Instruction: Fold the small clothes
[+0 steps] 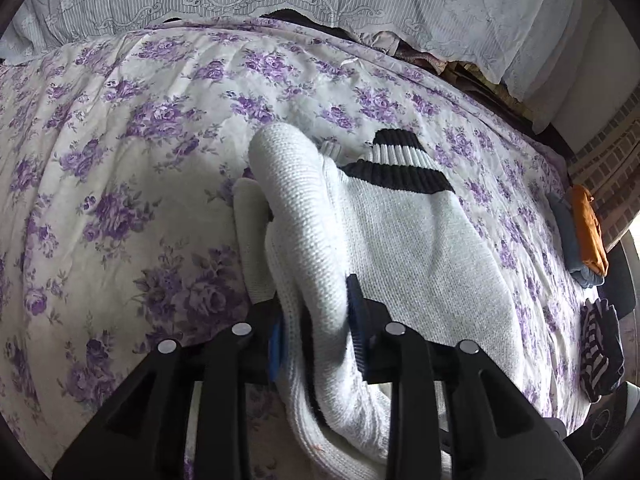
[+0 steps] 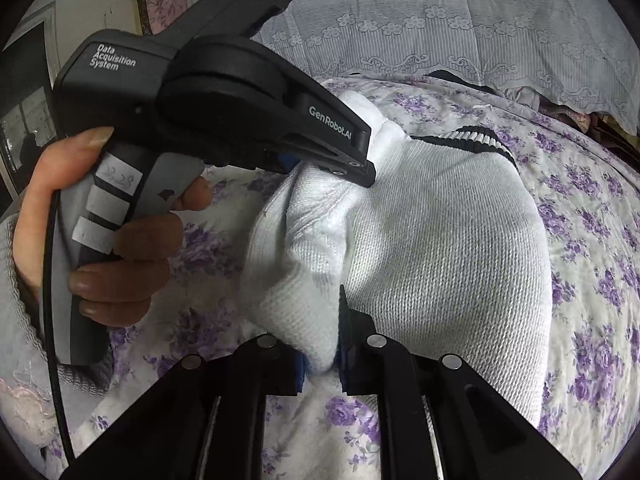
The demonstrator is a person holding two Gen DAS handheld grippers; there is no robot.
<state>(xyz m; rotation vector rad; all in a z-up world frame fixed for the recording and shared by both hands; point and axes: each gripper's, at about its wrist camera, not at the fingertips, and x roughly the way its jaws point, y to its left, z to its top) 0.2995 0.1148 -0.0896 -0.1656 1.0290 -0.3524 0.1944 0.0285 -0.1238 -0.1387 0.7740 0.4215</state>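
My right gripper [image 2: 322, 354] pinches a fold of the white knit sweater [image 2: 440, 248]; my left gripper [image 1: 316, 328] has sweater edge between its jaws, the fabric filling the gap. The sweater lies on the purple-flowered bedspread [image 1: 120, 160].

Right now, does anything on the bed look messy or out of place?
Only the white sweater: it lies bunched, one edge rolled into a thick ridge between the left claw and the right claw. No damage shows.
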